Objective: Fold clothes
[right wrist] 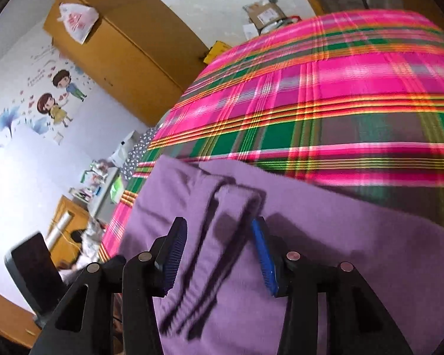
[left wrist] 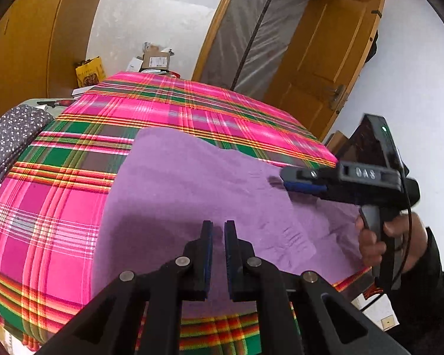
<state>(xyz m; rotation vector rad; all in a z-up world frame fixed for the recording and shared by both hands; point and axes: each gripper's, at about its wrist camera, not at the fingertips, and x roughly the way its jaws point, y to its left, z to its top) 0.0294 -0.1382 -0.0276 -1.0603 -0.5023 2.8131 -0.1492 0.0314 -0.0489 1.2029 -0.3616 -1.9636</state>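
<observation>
The purple garment (left wrist: 198, 183) lies partly folded on the plaid bed (left wrist: 59, 207), more folds likely left; the left gripper (left wrist: 218, 254) nearly closed and empty, the right gripper (right wrist: 219, 254) wide open, empty above it.

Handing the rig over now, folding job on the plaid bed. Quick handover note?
Left gripper: nearly closed, a thin gap showing, nothing held, above the near part of the purple knit garment.
Right gripper: open, empty, over a raised fold with dark shadows beneath.
Garment lies on the pink-and-green plaid bedspread, mostly spread out.
Done: apparently one fold started on the right side.
Left: remaining folds, smoothing.
</observation>
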